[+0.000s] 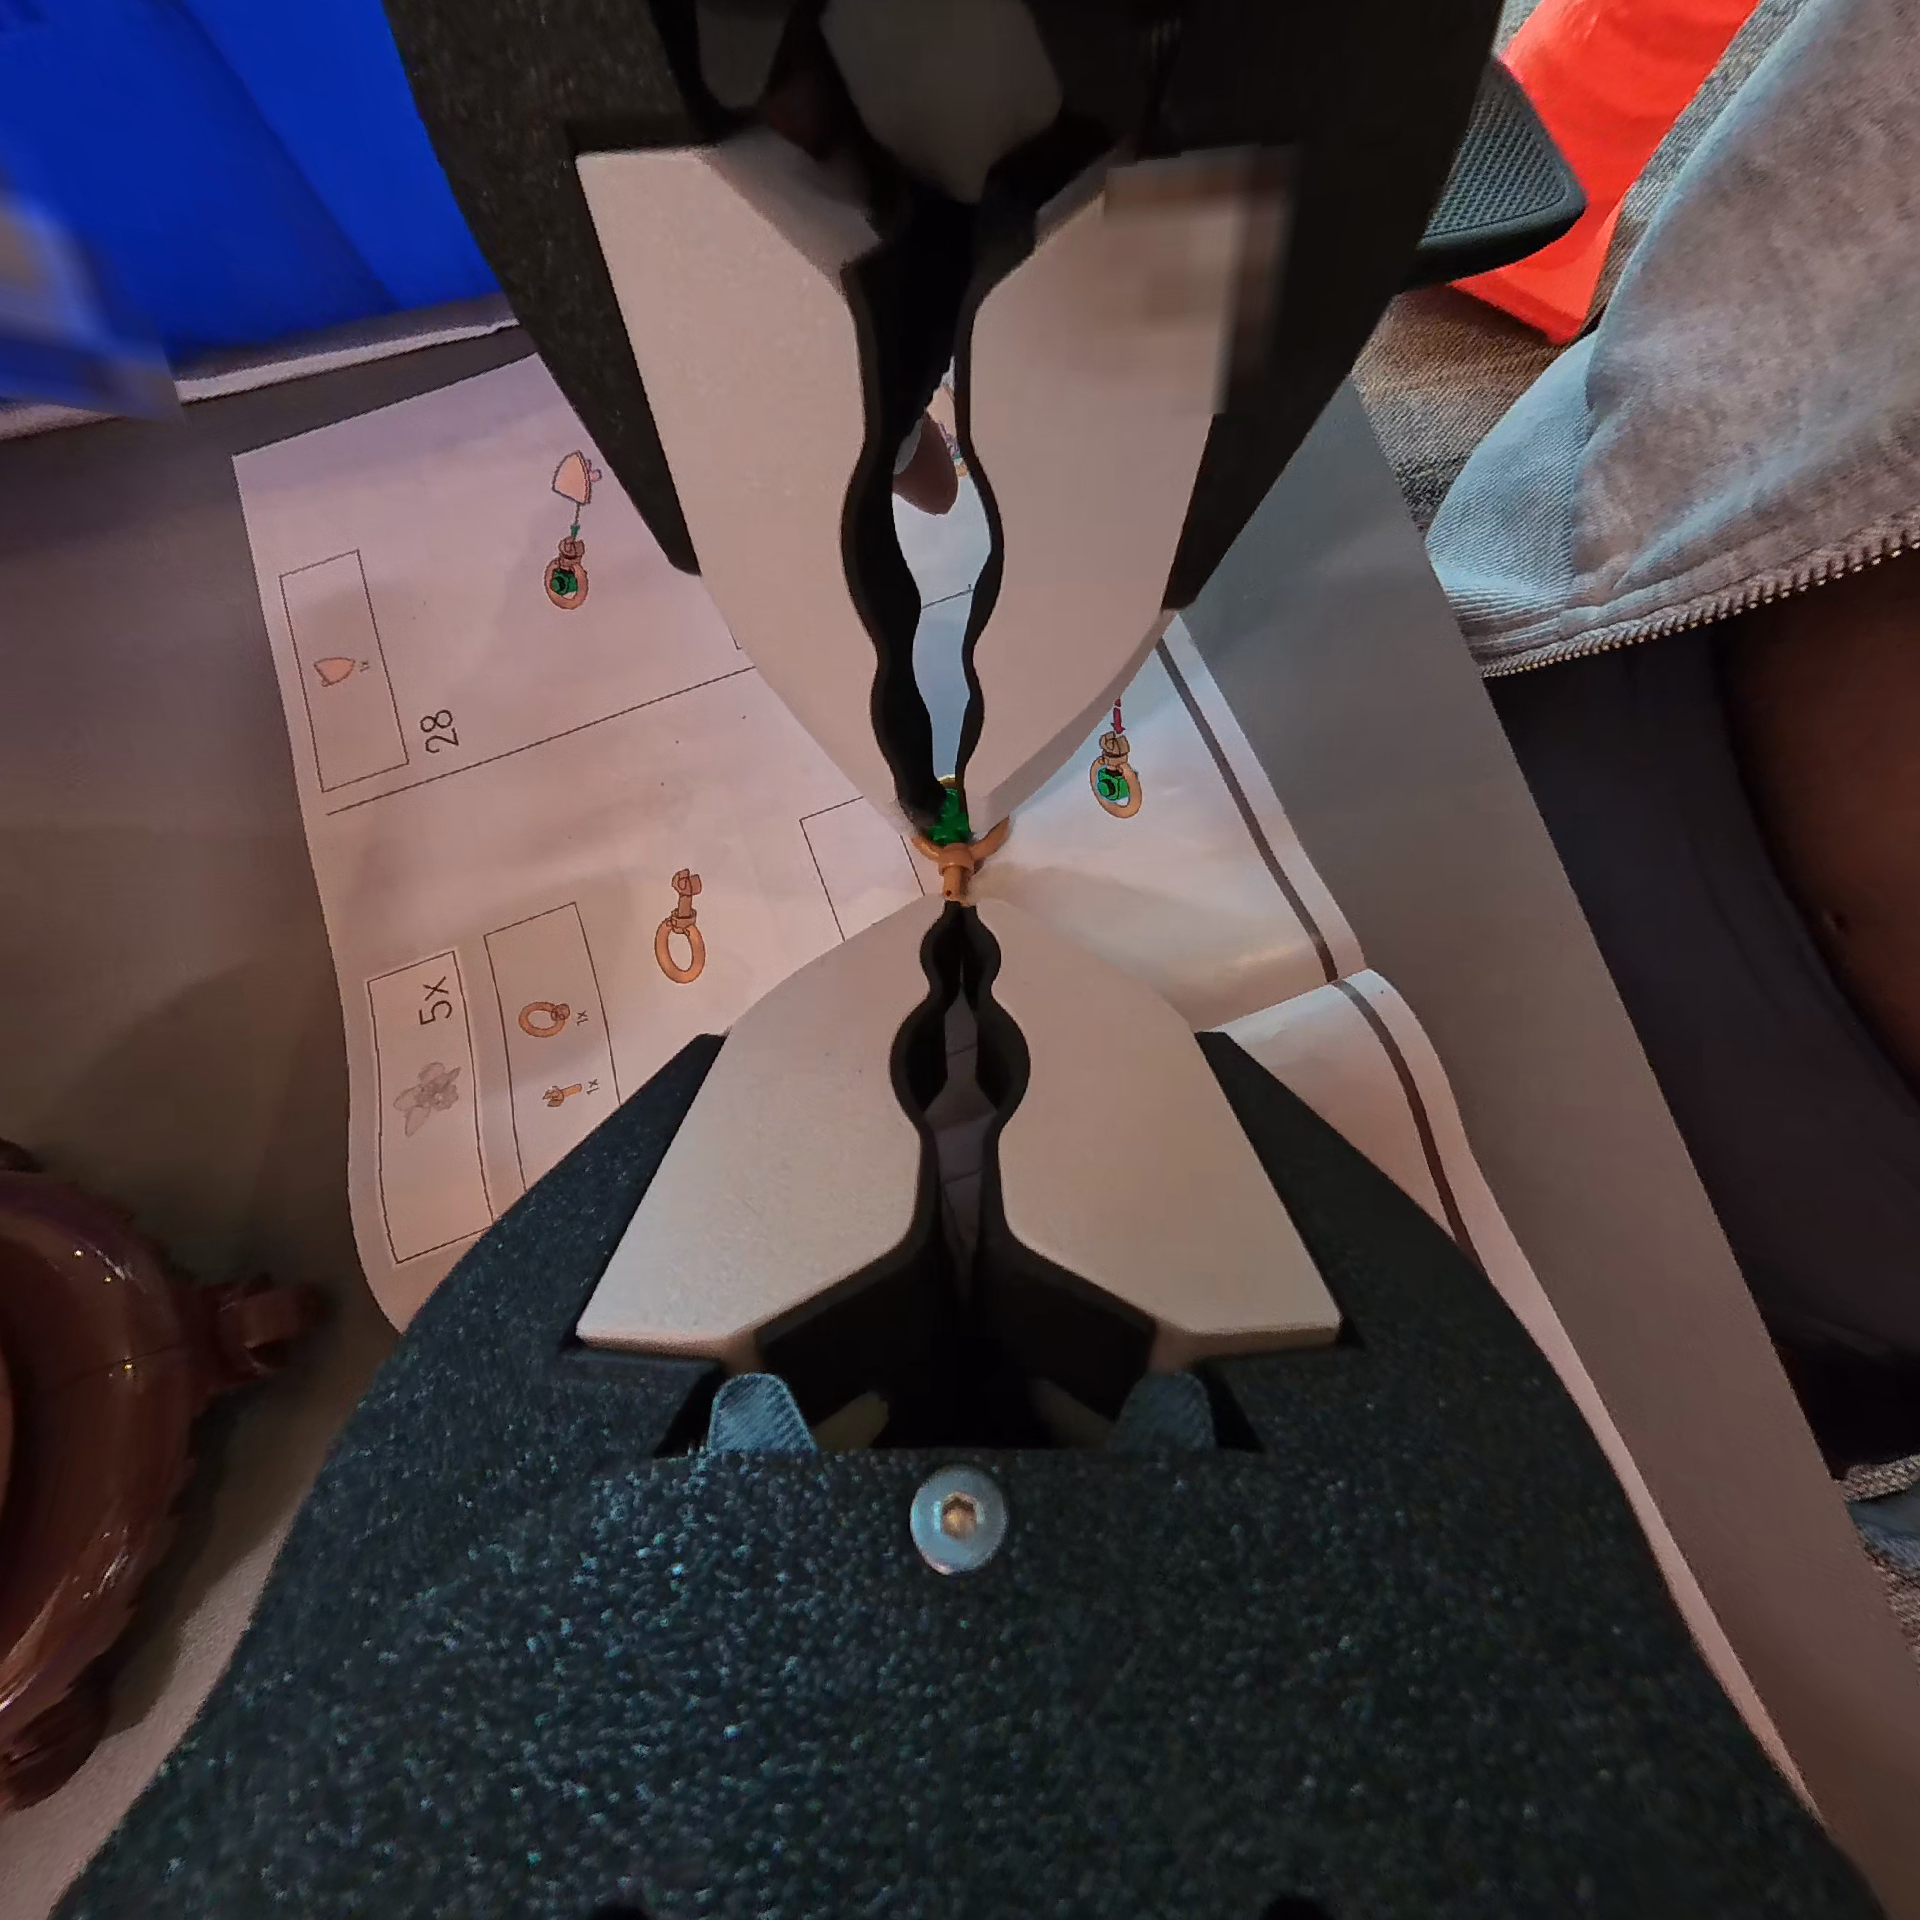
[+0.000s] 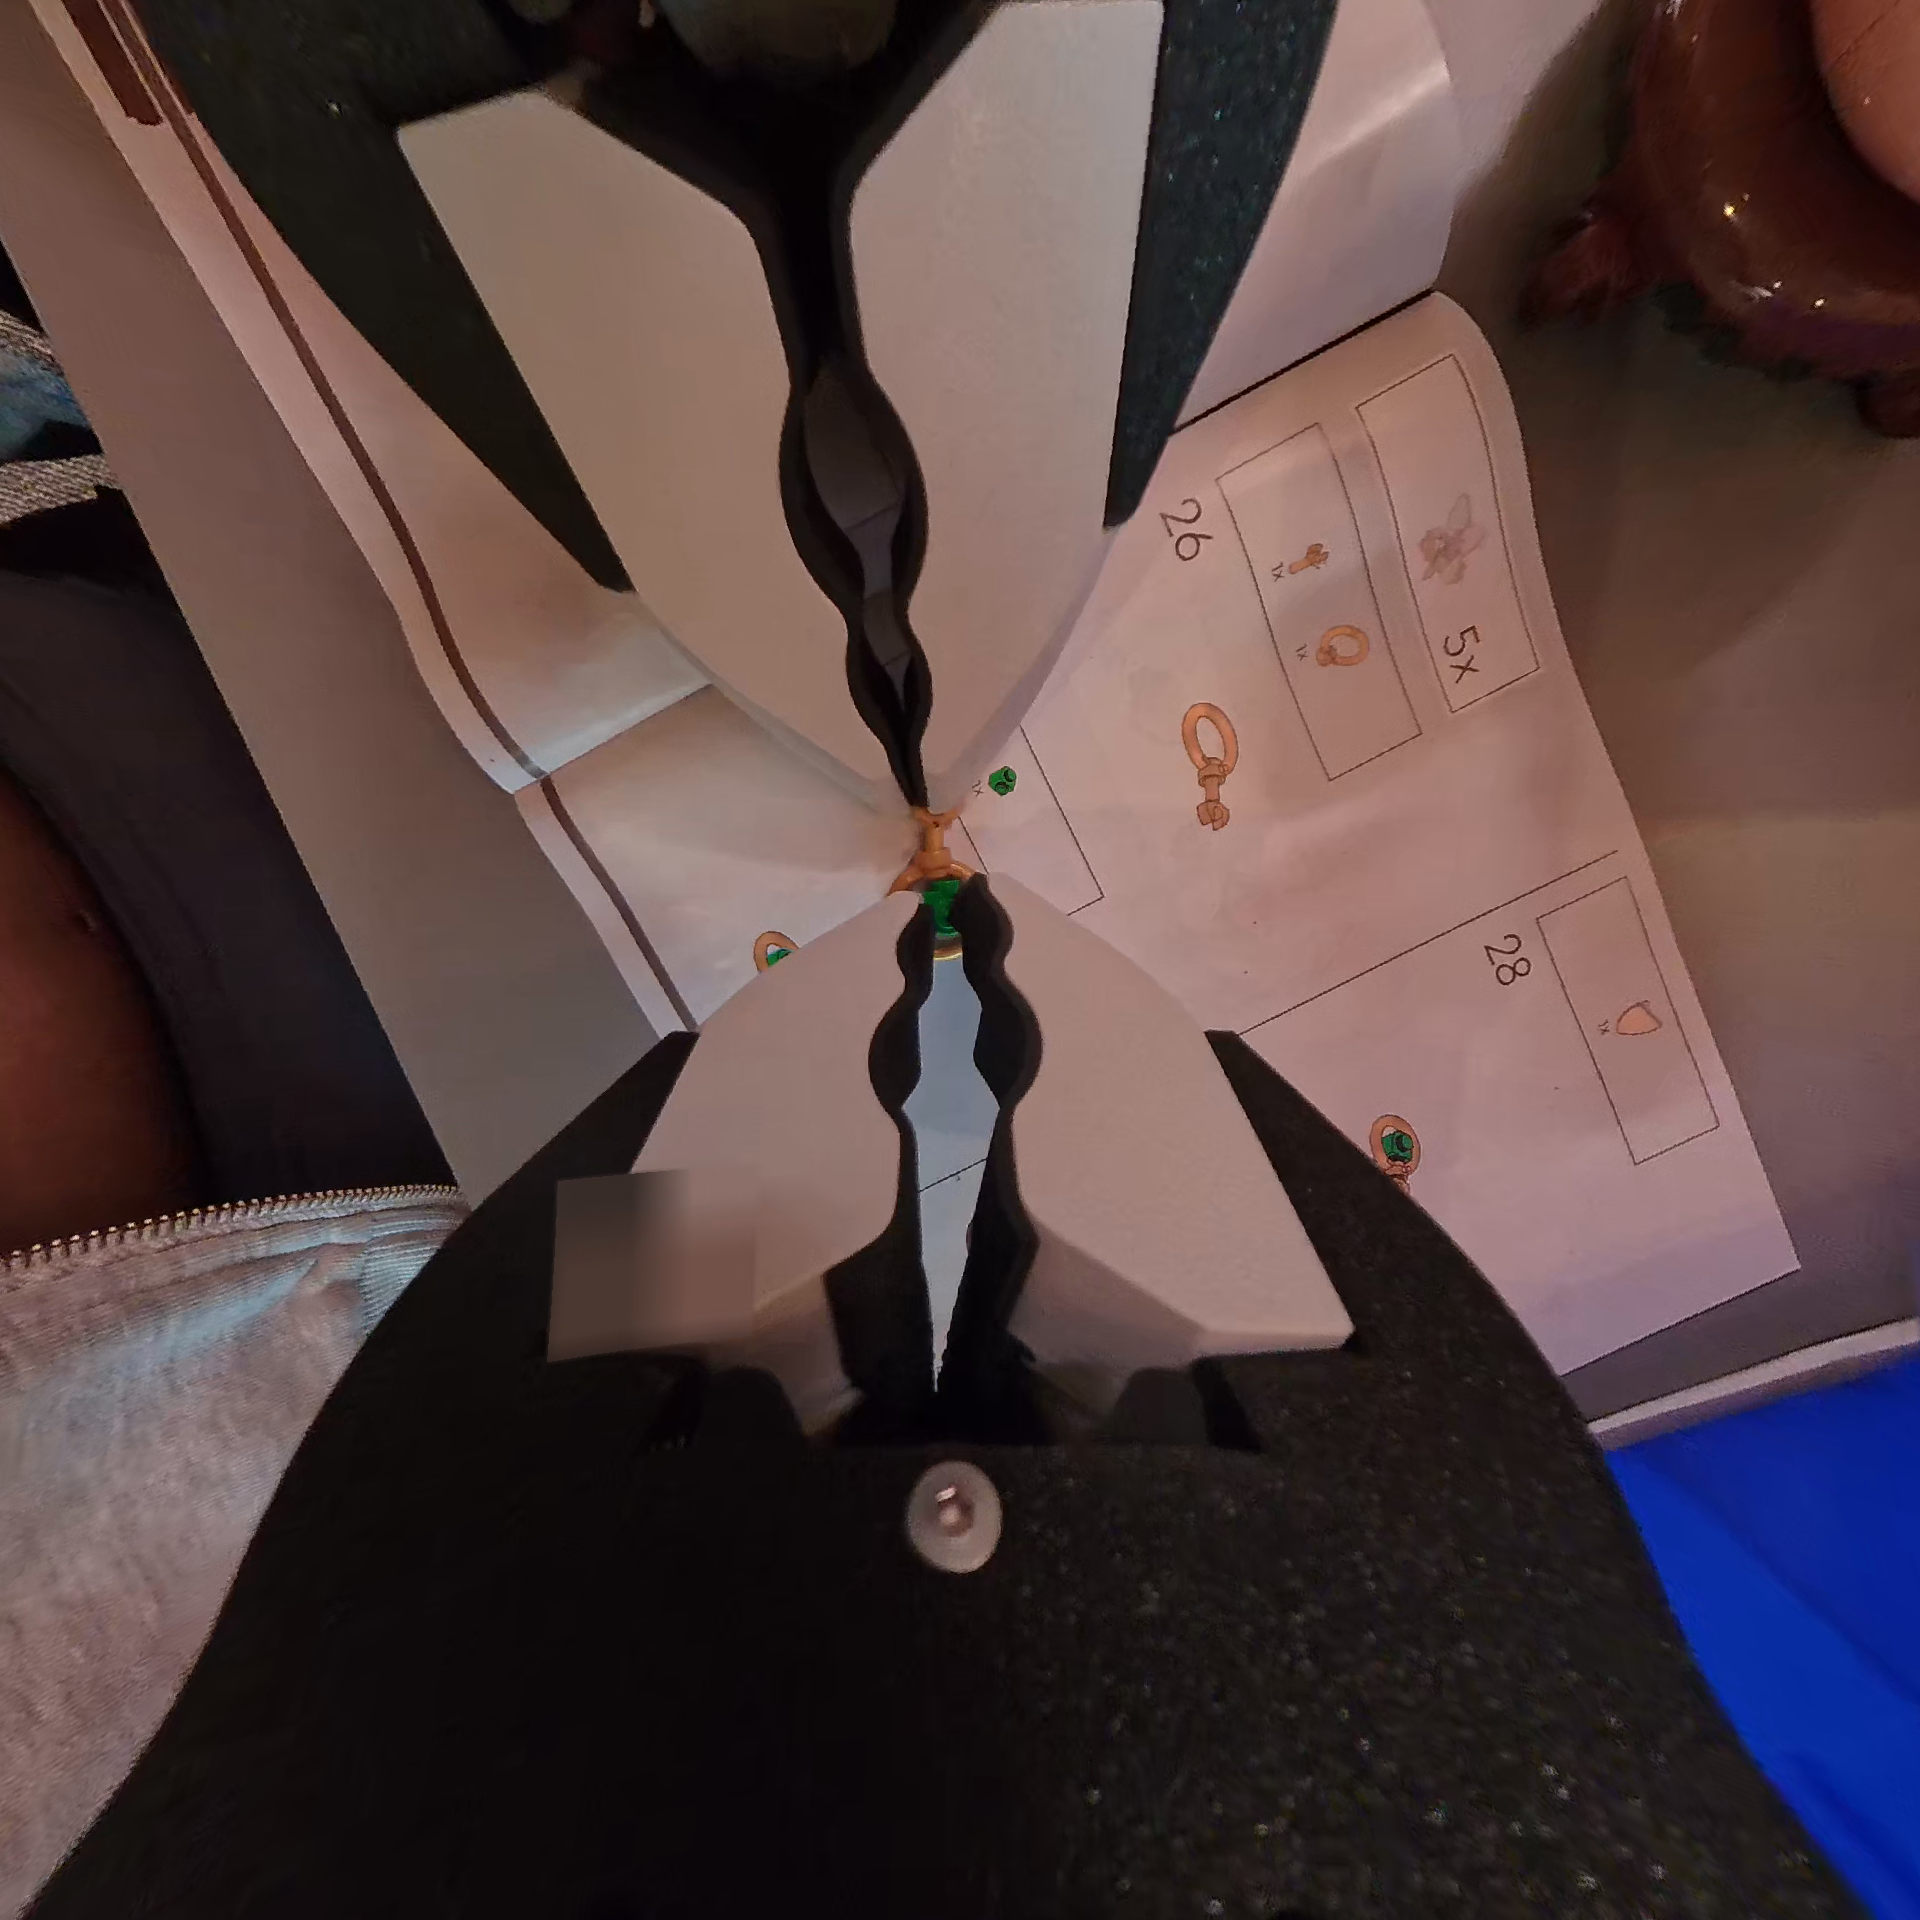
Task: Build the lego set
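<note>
My two grippers meet tip to tip above the open instruction booklet (image 1: 582,831). My left gripper (image 1: 954,908) is shut on the end of a small tan stem piece (image 1: 954,871). The stem joins a tan ring (image 1: 995,831) with a green stud (image 1: 948,826) in it. My right gripper (image 1: 950,812) comes in from the top of the left wrist view and is shut on the green stud and ring. In the right wrist view my right gripper (image 2: 940,902) pinches the green stud (image 2: 940,896), and the left gripper (image 2: 918,796) holds the tan stem (image 2: 931,836).
A dark brown glossy lego assembly (image 1: 73,1434) stands on the grey table at the left, and shows top right in the right wrist view (image 2: 1756,208). A person's grey zipped sleeve (image 1: 1683,468) is at the right. A blue object (image 1: 239,156) lies beyond the booklet. My two grippers' fingertips are within a few centimetres of each other. My right gripper's tips are some 15 cm from the blue object (image 1: 239,156). It is also in sight in the right wrist view (image 2: 1832,1575).
</note>
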